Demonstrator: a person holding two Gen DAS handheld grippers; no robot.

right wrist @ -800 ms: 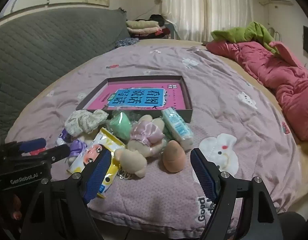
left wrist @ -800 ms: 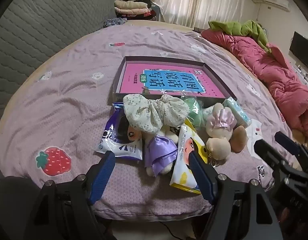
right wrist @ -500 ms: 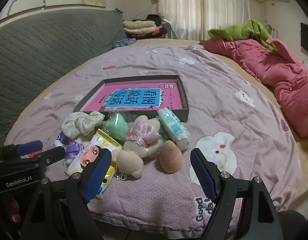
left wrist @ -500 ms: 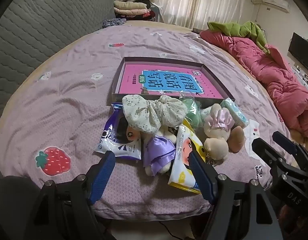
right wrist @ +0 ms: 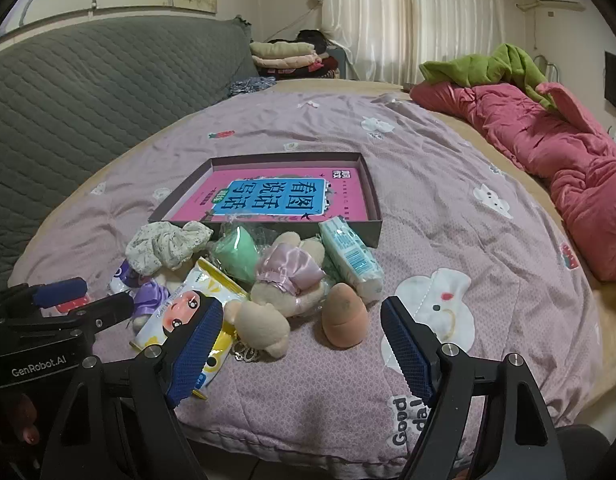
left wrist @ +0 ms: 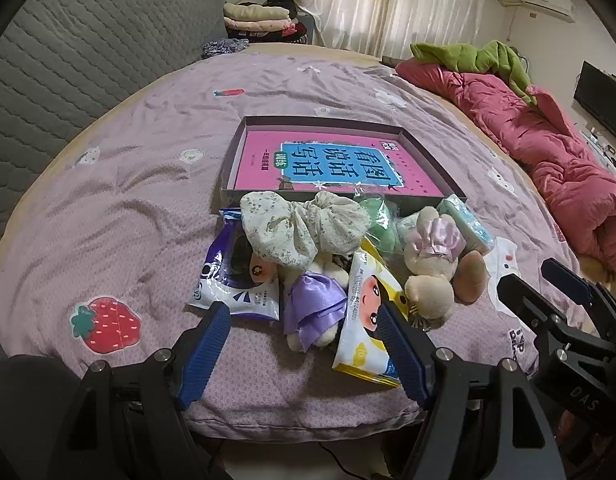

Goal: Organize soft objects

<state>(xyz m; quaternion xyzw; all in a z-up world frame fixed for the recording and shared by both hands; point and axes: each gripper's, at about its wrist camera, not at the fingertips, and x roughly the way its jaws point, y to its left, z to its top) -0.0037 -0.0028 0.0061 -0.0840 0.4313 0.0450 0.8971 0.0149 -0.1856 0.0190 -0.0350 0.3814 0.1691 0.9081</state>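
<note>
Currently, two black hand-held grippers with blue pads, left gripper (left wrist: pixel 304 344) and right gripper (right wrist: pixel 302 346), are being held spread wide and empty above a lilac quilted bedspread (left wrist: pixel 128 200). Just beyond them, two plush dolls (right wrist: pixel 284 280), two makeup sponges (right wrist: pixel 344 320), three wrapped tissue packs (left wrist: pixel 366 320) and one floral scrunchie (left wrist: pixel 300 228) are being shown heaped against one shallow grey box (right wrist: pixel 372 200).

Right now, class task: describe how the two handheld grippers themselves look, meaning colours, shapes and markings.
Left gripper and right gripper match: black angular frames with silver screws, and two fingers faced with ribbed blue pads. In the right view the left one's body reads "GenRobot.AI"; in the left view the right one shows "DAS". A thin dark cable trails below the left gripper.
</note>
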